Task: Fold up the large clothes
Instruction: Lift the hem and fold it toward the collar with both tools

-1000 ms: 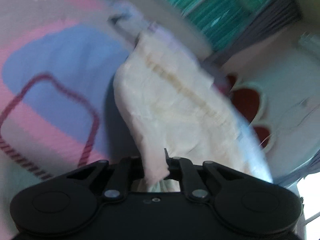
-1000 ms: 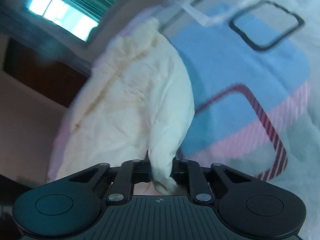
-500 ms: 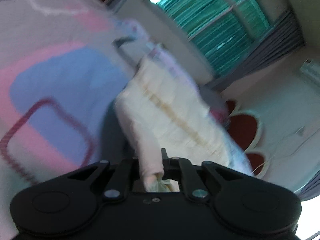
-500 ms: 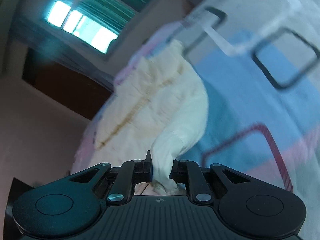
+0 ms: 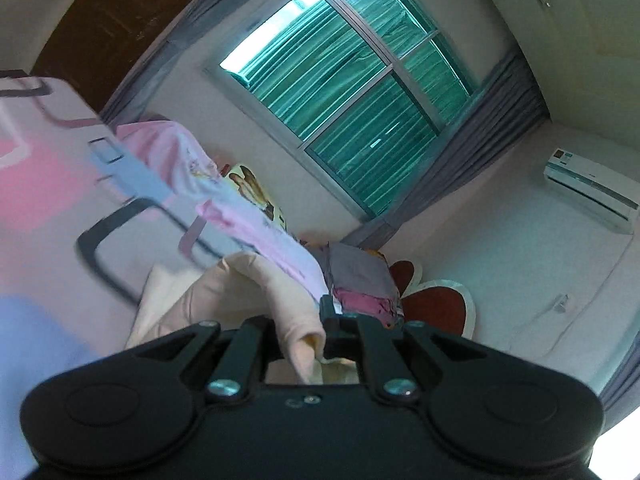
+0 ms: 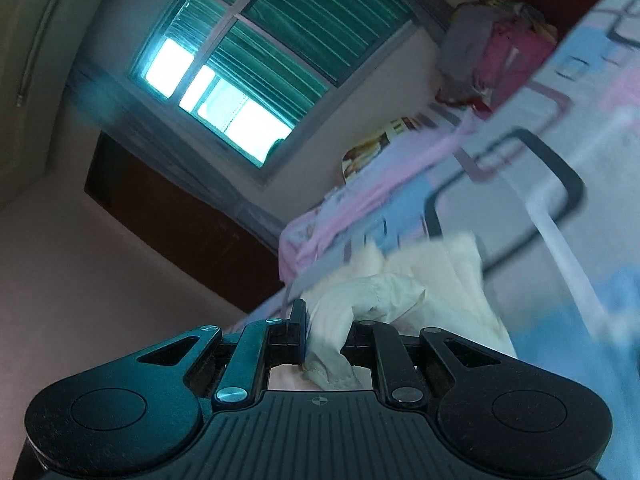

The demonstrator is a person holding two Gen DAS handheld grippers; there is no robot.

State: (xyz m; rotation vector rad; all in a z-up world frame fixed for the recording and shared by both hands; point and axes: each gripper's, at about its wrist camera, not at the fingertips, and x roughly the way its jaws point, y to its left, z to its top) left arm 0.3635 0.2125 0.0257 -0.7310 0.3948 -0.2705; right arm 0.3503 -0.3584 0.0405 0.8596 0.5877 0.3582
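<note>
A cream garment (image 5: 240, 292) hangs in folds just in front of the left wrist camera, over a bed sheet (image 5: 44, 168) with pink, blue and dark outlined shapes. My left gripper (image 5: 310, 332) is shut on a bunched edge of that garment. In the right wrist view the same cream garment (image 6: 436, 276) trails from the jaws toward the sheet (image 6: 560, 208). My right gripper (image 6: 326, 336) is shut on another bunched corner of it. Most of the garment is hidden below both grippers.
A pink cloth (image 5: 188, 160) and a printed cushion (image 5: 248, 184) lie at the bed's far side, with a grey and magenta pile (image 5: 360, 280) beside them. A window with green blinds (image 5: 344, 92) fills the wall behind. An air conditioner (image 5: 588, 188) hangs at right.
Both grippers rose and tipped up with the cream garment held; the spread garment dropped low in view, and the window and wall now fill both views.
</note>
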